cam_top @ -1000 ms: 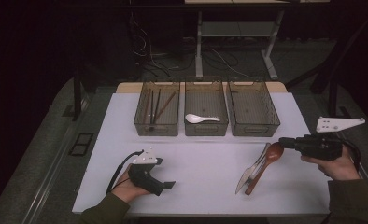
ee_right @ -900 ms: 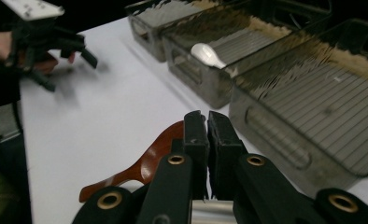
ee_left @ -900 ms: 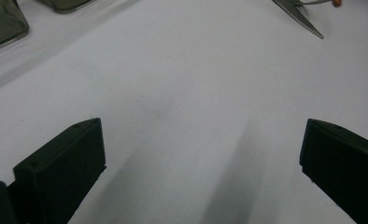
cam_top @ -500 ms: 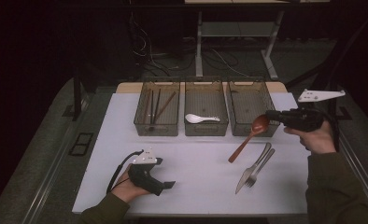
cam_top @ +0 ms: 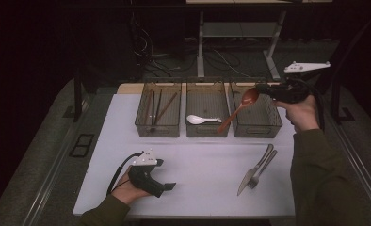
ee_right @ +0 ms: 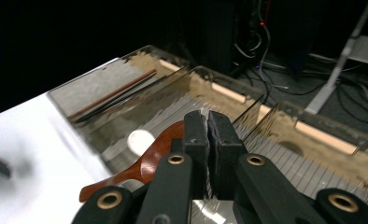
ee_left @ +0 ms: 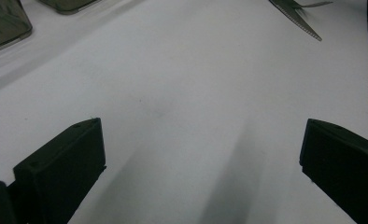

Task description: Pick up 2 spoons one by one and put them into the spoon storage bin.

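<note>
In the high view the right gripper [cam_top: 263, 88] sits at the upper right of the frame, held in the person's right hand [cam_top: 302, 113], with its jaws clenched on the bowl end of a brown wooden spoon [cam_top: 239, 108]. The spoon hangs in the air, slanting down and to the left from the jaws, its handle tip above the wall between the middle bin [cam_top: 207, 129] and the right bin [cam_top: 262, 128]. In the right gripper view the two black jaws stand nearly together at the centre of the frame, and the wooden spoon [ee_right: 140, 165] runs out from them toward the lower left, above the clear bins. A white ceramic spoon [cam_top: 202, 119] lies in the middle bin, and dark chopsticks [cam_top: 156, 108] lie in the left bin [cam_top: 158, 128]; all three bins stand side by side along the far edge of the white table [cam_top: 202, 165]. A knife [cam_top: 253, 170] and a fork [cam_top: 264, 167] lie touching on the table at the lower right, well apart from the bins. The left gripper [cam_top: 167, 187] rests on the table at the lower left in the left hand [cam_top: 127, 190]; the left gripper view shows its jaws released, standing wide apart over bare white tabletop.
</note>
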